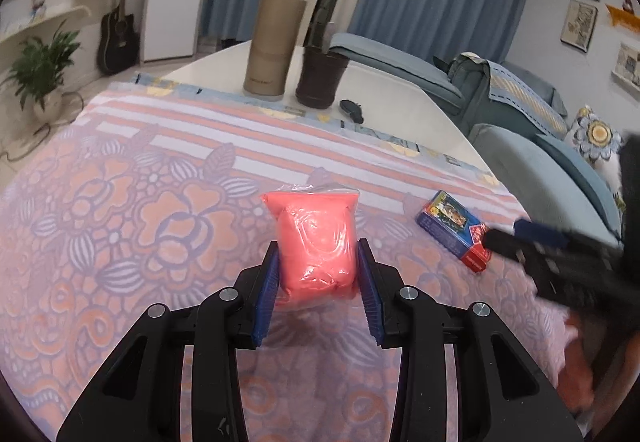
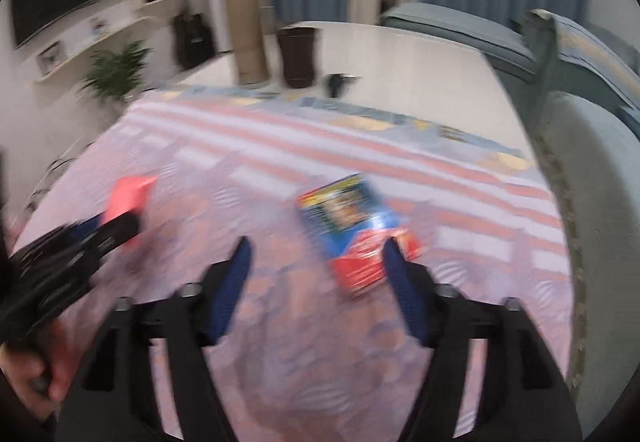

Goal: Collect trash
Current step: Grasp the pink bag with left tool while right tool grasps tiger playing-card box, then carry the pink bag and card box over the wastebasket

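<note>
Trash-wise, going left to right: the pink bag [image 1: 316, 242] stands upright on the floral cloth [image 1: 120, 210] covering the surface, squeezed between the left gripper [image 1: 318, 262] fingers, so that one looks caught. Just right of the pink bag lies the blue card box [image 2: 356, 230], flat, long axis running away and slightly left. The right gripper [image 2: 316, 254] is nearer it, fingers spread wide with the right finger over its near corner, so I'd shift right.

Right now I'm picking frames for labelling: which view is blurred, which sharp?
Left wrist view: sharp on the pink bag, only the right tongs smeared. Right wrist view: motion-blurred throughout, blue box print unreadable.
</note>
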Demonstrator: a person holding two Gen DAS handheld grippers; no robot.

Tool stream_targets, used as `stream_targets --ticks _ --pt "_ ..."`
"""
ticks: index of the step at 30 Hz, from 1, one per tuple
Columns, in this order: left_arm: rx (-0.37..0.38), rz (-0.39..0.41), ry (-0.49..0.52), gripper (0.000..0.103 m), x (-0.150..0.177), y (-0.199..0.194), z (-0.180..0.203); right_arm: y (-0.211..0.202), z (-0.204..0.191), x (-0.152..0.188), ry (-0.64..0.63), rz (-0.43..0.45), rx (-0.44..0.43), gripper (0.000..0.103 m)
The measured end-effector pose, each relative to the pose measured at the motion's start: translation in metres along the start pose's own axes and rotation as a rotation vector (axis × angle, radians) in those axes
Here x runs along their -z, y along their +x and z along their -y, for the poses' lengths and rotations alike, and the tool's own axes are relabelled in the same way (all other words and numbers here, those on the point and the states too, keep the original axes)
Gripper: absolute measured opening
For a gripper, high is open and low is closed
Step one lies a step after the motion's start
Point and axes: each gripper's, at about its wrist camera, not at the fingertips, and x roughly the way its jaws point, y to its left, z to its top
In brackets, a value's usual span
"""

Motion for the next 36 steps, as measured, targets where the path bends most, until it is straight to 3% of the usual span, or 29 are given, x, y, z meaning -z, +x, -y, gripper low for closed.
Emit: stream_targets --ticks 3,11,13,14,19,23,29,36 --pt "0.008 -0.007 0.009 0.036 0.000 0.003 0.002 0.024 0.009 -0.009 -0.052 -0.050 0.053 0.092" --pt "0.024 -0.017 0.007 0.036 -0.001 0.007 0.000 0.073 0.016 -0.013 -0.093 -0.179 0.011 0.092" --pt "0.026 -0.019 0.010 0.036 0.000 0.007 0.000 0.076 0.015 -0.012 -0.092 -0.184 -0.008 0.087" --pt "0.026 -0.018 0.010 0.036 0.000 0.007 0.001 0.076 0.014 -0.012 -0.087 -0.186 -0.026 0.078" --pt "0.027 -0.012 0.017 0.036 0.001 0.006 0.002 0.062 0.001 -0.004 -0.086 -0.167 -0.004 0.062" --pt "0.048 -0.001 0.041 0.036 0.002 0.001 0.009 0.037 -0.006 0.011 -0.064 -0.146 -0.008 0.057" --pt "0.169 -0.010 0.058 0.035 0.005 -0.025 0.034 -0.026 0.002 0.035 0.005 -0.091 -0.014 0.056" --pt "0.311 0.041 0.148 0.035 -0.003 -0.081 0.098 -0.143 0.041 0.059 0.117 0.070 0.042 0.056"
